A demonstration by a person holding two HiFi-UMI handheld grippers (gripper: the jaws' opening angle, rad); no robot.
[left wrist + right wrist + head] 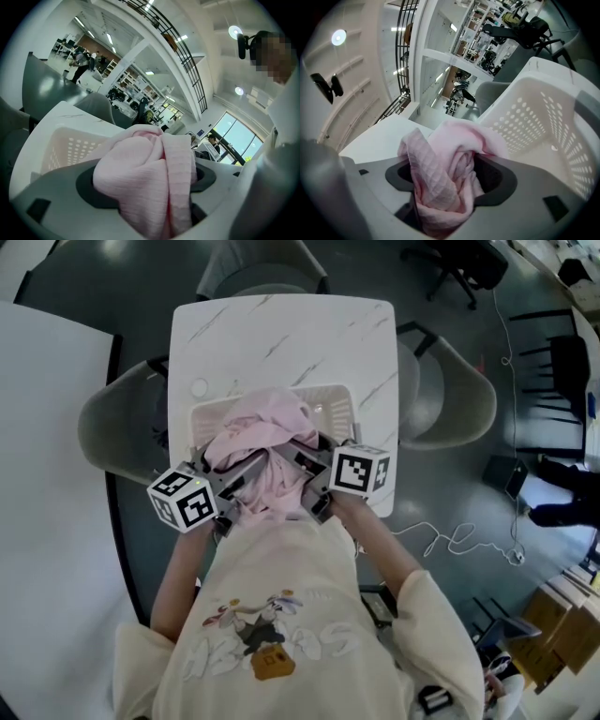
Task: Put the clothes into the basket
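Note:
A pink waffle-knit garment (262, 442) is bunched over the near rim of the white perforated basket (323, 401) on the marble table. My left gripper (242, 486) is shut on the pink cloth (150, 183), which fills the space between its jaws. My right gripper (302, 474) is shut on another fold of the same cloth (440, 183). Both grippers sit close together at the basket's near edge, tilted upward. The basket's inside (543, 136) shows beside the cloth in the right gripper view.
The white marble table (281, 334) holds the basket (70, 145). Grey chairs (450, 399) stand at the table's left and right. A cable (450, 540) lies on the dark floor to the right. A large white table (47, 474) is at the left.

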